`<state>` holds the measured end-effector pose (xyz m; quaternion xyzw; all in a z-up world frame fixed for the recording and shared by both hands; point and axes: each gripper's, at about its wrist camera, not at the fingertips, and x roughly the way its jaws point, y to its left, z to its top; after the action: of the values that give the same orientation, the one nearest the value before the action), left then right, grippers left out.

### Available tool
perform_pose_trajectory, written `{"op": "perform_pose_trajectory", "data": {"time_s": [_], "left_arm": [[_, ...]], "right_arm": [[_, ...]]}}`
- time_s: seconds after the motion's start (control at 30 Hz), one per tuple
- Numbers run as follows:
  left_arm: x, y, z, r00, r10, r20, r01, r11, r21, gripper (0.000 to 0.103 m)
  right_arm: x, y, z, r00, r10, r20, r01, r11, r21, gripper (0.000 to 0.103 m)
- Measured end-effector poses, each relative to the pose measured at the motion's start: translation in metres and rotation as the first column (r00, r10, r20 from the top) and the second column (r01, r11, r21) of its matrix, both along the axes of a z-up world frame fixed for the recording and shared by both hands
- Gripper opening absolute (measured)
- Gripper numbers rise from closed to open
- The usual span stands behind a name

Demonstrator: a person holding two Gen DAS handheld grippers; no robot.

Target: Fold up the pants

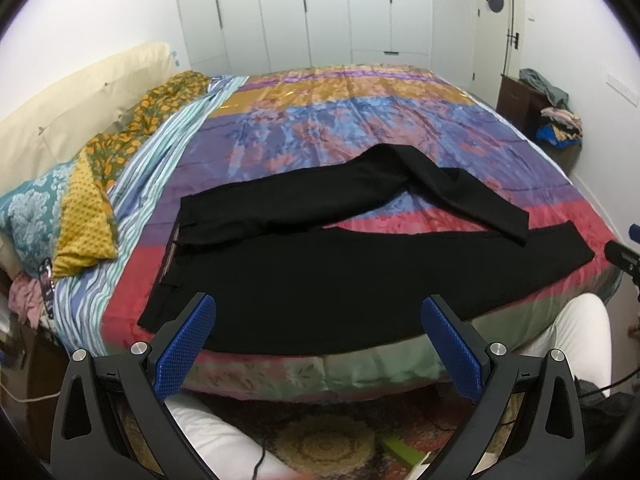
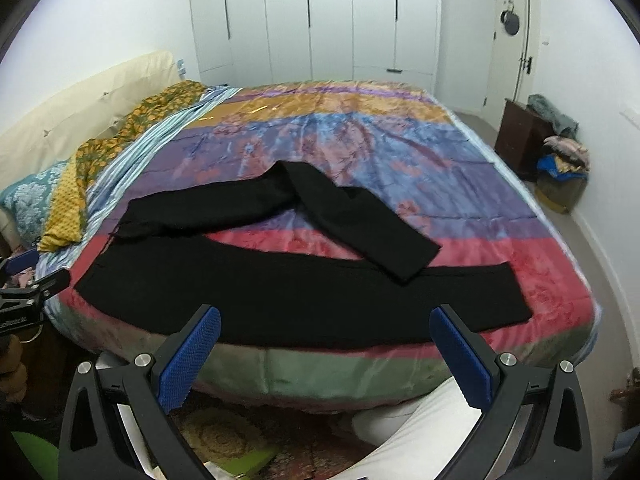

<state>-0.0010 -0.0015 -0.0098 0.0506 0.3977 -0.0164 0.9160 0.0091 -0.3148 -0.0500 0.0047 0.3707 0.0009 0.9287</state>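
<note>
The jaws of both grippers are spread wide and nothing is held between them. The left gripper (image 1: 318, 344), black-framed with blue textured pads (image 1: 186, 346), is held off the near edge of the bed, above the floor. The right gripper (image 2: 325, 354), of the same build, is held likewise before the bed's near edge. A pair of black fabric pants (image 1: 320, 276) (image 2: 280, 300) is spread flat on the multicoloured patchwork satin bedspread (image 1: 360, 120) (image 2: 380, 152), close to the near edge. The waistband is laid toward the left, by the pillows. The nearer leg is stretched straight to the right; the farther leg is bent back on itself, so that its hem is laid across the nearer leg. A yellow dotted pillow (image 1: 82, 232) is seen at the left of the bed.
</note>
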Motion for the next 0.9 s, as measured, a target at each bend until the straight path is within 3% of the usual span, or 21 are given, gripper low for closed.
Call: {"op": "perform_pose_trajectory", "data": {"time_s": [0.17, 0.37, 0.9], "left_arm": [[0.001, 0.002, -0.001, 1.0, 0.012, -0.008, -0.012, 1.0, 0.0, 0.102], [0.001, -0.002, -0.002, 1.0, 0.005, -0.007, -0.005, 1.0, 0.027, 0.103], [0.009, 0.002, -0.004, 0.999, 0.013, -0.036, -0.013, 1.0, 0.015, 0.103]], "right_arm": [[-0.005, 0.0, 0.004, 1.0, -0.023, 0.001, 0.023, 0.998, -0.053, 0.103], [-0.003, -0.004, -0.006, 0.998, -0.055, -0.035, 0.053, 0.997, -0.057, 0.103], [0.003, -0.01, -0.013, 0.992, -0.109, -0.066, 0.102, 0.99, -0.098, 0.103]]}}
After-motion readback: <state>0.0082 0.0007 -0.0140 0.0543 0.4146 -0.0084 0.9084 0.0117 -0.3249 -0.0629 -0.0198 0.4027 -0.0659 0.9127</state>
